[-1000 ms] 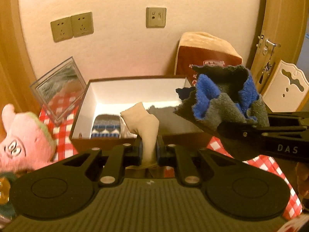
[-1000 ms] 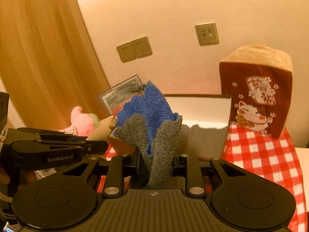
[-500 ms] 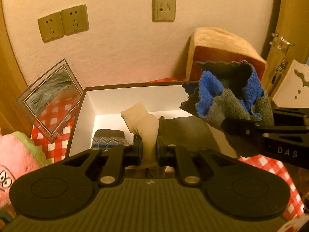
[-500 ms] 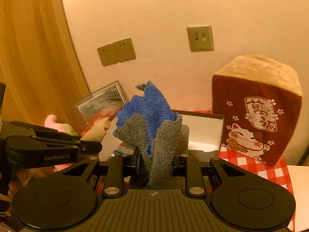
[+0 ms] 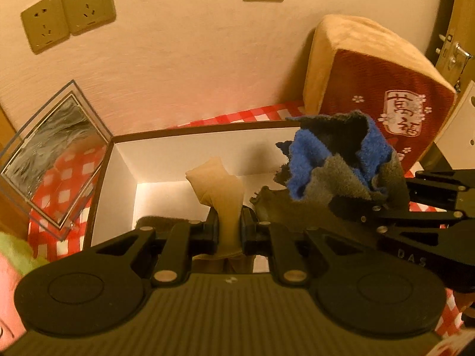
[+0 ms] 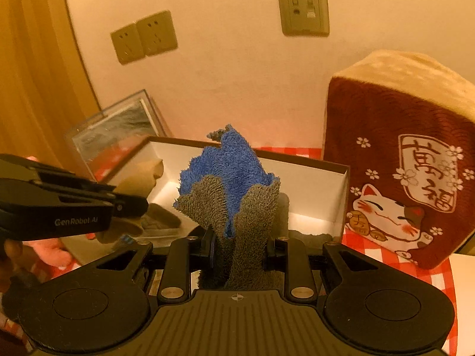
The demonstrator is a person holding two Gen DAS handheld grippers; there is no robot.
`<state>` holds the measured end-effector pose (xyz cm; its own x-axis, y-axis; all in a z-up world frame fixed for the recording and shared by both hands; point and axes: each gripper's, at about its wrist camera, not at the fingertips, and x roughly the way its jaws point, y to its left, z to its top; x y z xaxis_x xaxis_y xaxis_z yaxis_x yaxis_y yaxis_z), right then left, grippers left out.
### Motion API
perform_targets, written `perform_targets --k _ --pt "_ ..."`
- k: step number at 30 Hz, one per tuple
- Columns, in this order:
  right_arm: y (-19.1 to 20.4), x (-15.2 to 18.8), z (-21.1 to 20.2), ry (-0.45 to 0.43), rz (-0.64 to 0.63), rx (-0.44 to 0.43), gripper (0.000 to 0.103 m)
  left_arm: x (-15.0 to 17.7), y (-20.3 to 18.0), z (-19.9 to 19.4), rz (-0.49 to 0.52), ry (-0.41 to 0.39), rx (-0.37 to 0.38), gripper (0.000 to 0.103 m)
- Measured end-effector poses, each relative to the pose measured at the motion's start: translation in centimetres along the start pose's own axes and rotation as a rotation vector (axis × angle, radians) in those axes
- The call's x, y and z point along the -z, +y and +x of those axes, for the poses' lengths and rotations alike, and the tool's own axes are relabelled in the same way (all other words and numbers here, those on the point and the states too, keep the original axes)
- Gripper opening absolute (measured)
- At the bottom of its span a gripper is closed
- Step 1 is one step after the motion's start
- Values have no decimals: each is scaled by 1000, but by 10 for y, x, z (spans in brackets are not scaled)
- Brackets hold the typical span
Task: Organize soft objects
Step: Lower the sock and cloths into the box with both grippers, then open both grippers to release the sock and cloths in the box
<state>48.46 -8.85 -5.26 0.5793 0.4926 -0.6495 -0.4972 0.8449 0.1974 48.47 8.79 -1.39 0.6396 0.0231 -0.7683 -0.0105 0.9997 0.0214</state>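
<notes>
The beige sock (image 5: 221,191) is pinched in the narrow left gripper (image 5: 228,231), above the open white-lined box (image 5: 178,145). The blue and grey fluffy sock (image 6: 234,195) is clamped in the right gripper (image 6: 239,250), also over the box. Compared with one second ago, both grippers have come closer to the box and the wall; the grips are unchanged. A lucky-cat cushion (image 6: 400,160) stands just beside the box on the checked surface (image 6: 368,250).
</notes>
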Motion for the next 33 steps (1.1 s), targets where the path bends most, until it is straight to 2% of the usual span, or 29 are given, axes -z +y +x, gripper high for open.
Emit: perform_targets --k 9,12,15,22,24,26,28,29,33 --pt "-14 -11 32 30 11 31 26 -10 8 37 6 44 -6 14" --pt "-17 -13 39 38 11 37 27 -11 9 44 5 40 -4 22" --pt "-17 -14 44 44 14 38 27 -13 11 48 -5 46 -6 41" --pt "-17 -12 47 55 14 33 27 -13 19 49 -13 53 -32 42" --pt "-16 -12 46 47 9 32 32 -12 22 48 -20 55 -29 42" --pt "-15 -13 45 41 6 29 52 -10 23 45 -21 57 -35 42" --pt "-13 -13 42 17 9 37 64 -8 24 41 -16 51 -42 42" --pt "-13 -13 40 5 9 36 67 -7 24 40 -16 49 -45 42" --pt "-8 -14 32 -9 -8 33 70 -3 25 30 -17 43 -50 43"
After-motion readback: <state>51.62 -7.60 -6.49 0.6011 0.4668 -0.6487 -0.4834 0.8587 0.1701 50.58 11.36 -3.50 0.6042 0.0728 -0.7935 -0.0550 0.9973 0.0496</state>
